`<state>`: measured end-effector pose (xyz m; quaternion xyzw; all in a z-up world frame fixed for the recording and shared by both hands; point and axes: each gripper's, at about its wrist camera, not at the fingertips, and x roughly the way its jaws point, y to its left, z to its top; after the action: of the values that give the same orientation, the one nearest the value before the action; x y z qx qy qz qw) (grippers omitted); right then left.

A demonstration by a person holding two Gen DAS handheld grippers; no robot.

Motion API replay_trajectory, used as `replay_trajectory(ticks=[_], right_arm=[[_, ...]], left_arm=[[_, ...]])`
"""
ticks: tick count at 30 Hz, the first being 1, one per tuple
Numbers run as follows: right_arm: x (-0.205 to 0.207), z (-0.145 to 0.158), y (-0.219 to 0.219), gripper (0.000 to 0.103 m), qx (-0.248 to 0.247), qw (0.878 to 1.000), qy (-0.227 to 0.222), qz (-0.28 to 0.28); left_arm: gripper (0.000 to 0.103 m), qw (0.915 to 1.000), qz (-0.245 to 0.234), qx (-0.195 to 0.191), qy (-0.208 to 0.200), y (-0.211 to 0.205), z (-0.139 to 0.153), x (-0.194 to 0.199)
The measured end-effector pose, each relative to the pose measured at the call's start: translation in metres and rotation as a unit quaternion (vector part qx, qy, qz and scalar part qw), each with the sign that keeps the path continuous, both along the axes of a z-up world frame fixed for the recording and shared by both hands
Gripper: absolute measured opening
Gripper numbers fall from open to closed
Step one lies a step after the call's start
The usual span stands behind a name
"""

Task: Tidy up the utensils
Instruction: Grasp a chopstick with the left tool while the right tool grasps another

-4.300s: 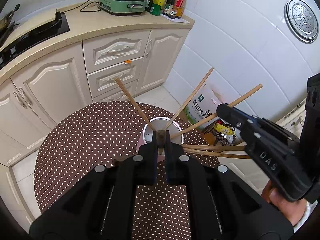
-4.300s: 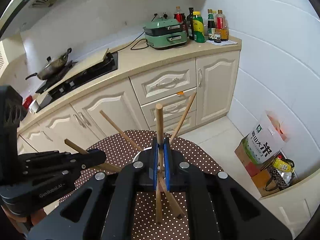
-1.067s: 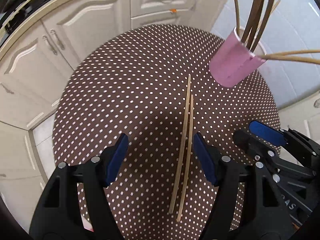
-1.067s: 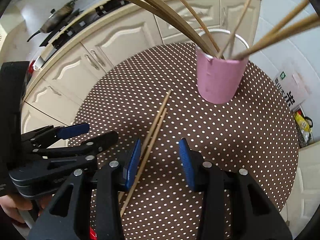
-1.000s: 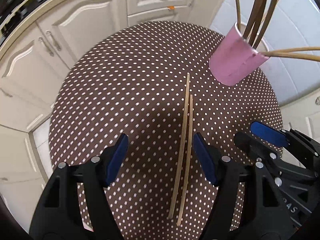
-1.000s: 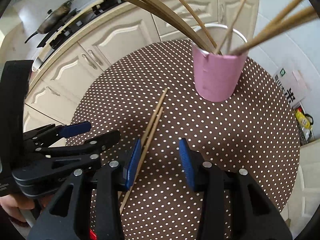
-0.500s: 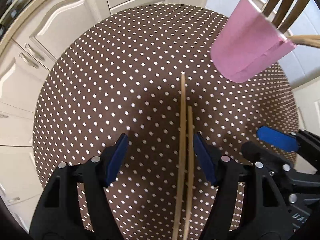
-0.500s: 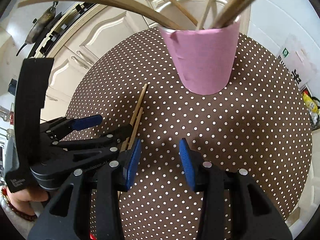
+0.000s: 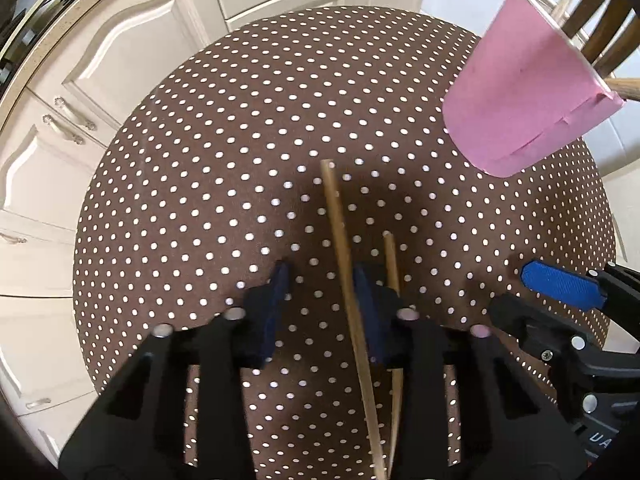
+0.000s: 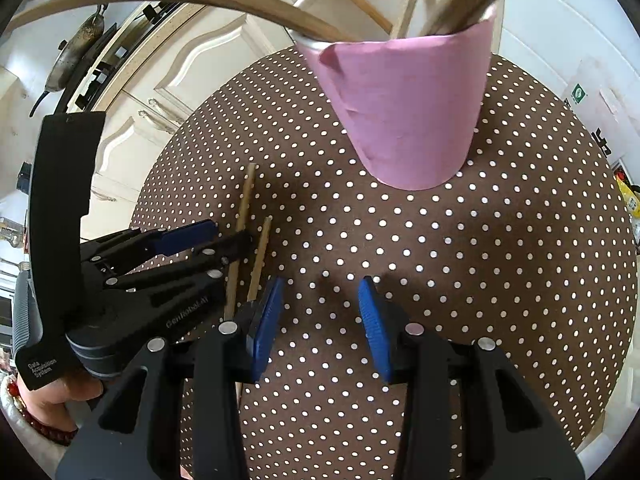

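Two wooden chopsticks lie side by side on the brown polka-dot table (image 9: 200, 168). My left gripper (image 9: 322, 304) is open and down at the cloth, its fingers straddling the longer chopstick (image 9: 338, 224); the shorter chopstick (image 9: 390, 256) lies just outside its right finger. In the right wrist view the left gripper (image 10: 216, 240) sits around the longer chopstick (image 10: 245, 200) beside the shorter one (image 10: 262, 244). My right gripper (image 10: 322, 316) is open and empty, low over the cloth in front of the pink cup (image 10: 408, 116), which holds several chopsticks. The cup also shows at the upper right of the left wrist view (image 9: 524, 92).
White cabinet doors and drawers (image 9: 120, 52) stand close behind the round table. A stove with a pan (image 10: 80, 52) is at the upper left in the right wrist view. A bag and bottles sit on the floor at the right (image 10: 628, 196).
Both grippers have come down closer to the table. The left gripper's fingers have narrowed around the longer chopstick. The right gripper has moved nearer the pink cup.
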<state>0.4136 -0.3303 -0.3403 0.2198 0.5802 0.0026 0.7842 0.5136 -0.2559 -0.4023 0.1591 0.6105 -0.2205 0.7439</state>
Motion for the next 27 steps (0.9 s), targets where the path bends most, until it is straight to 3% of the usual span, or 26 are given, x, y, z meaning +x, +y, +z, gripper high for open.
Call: replay_trajectory(ticks=[3, 15, 22, 27], right_arm=[[0.004, 0.000, 0.007, 0.038, 0.005, 1.000, 0.002, 0.008], [0.032, -0.008, 0.062, 0.035, 0.012, 0.997, 0.011, 0.081], [0.051, -0.024, 0.092, 0.018, -0.029, 0.991, 0.049, 0.122], [0.056, -0.025, 0.100, 0.006, -0.058, 0.989, 0.051, 0.129]], left_arm=[[0.011, 0.9998, 0.016, -0.011, 0.010, 0.013, 0.000, 0.005], [0.006, 0.9943, 0.089, -0.048, 0.034, 0.073, 0.003, 0.005], [0.006, 0.9913, 0.116, -0.057, 0.024, 0.101, 0.014, -0.003], [0.006, 0.9901, 0.124, -0.062, 0.018, 0.110, 0.026, -0.012]])
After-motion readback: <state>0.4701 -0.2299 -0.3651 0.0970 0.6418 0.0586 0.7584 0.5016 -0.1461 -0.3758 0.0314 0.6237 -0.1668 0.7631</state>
